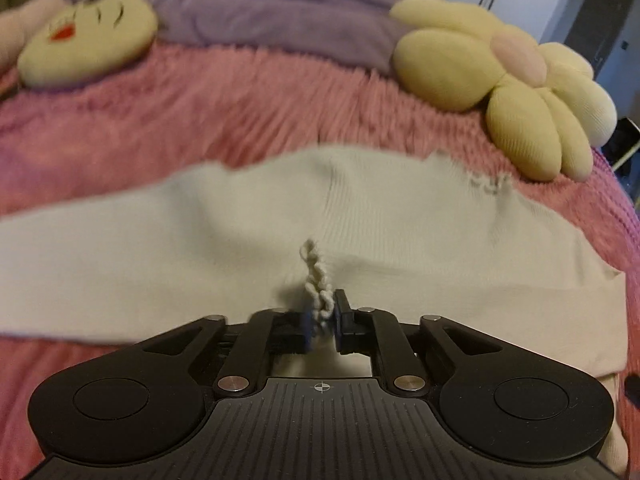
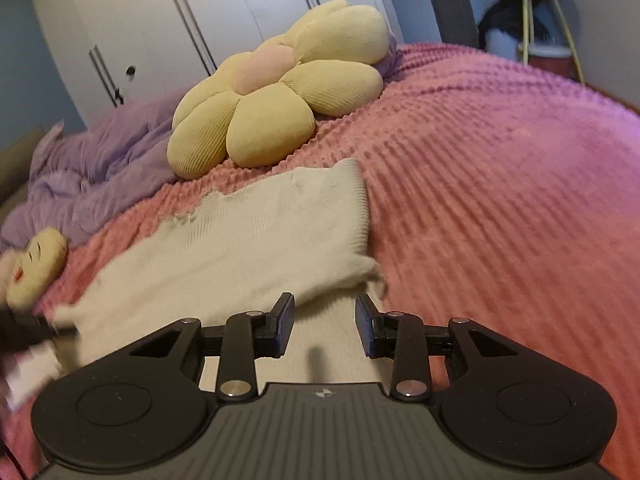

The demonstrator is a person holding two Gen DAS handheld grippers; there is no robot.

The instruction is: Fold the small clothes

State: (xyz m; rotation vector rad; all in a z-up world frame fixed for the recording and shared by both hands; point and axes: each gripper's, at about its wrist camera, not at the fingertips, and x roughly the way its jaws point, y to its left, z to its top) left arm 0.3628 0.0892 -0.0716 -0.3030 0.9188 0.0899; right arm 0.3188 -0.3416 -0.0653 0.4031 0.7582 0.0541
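One cream knit garment [image 1: 248, 232] spread across pink bedspread [image 1: 200, 100], lying mostly flat and, as judged, partway through its fold. Near edge doubled over onto itself in right wrist view, a ragged upper layer [image 2: 224, 252] resting on a lower layer visible between the jaws. Frayed, holed patch [image 1: 488, 186] along far hem, just beside yellow flower cushion [image 1: 520, 96]. Left gripper [image 1: 325, 312] pinched on a twisted cream cord [image 1: 316, 276] rising from the garment's near edge, jaws nearly together with the cord between the pads (a narrow grip, blurred at the fingertips). Right gripper [image 2: 325, 330] held with jaws apart over the garment's right-hand end, cloth lying under and between the fingers but no pad seen pressing on it; nothing clamped. Far left of right wrist view: a dark blurred shape at the garment's other end, probably the left gripper, too smeared to confirm. Background only: round face cushion [image 1: 88, 40], lilac blanket [image 1: 280, 4], white wardrobe doors [image 2: 160, 20]. Progress as judged: first fold begun or roughly laid, edges uneven, no compact finished bundle visible. Remaining as judged: aligning layers, smoothing, further folds to reduce width, setting aside. No other small clothes visible in either view, so number left cannot be told.
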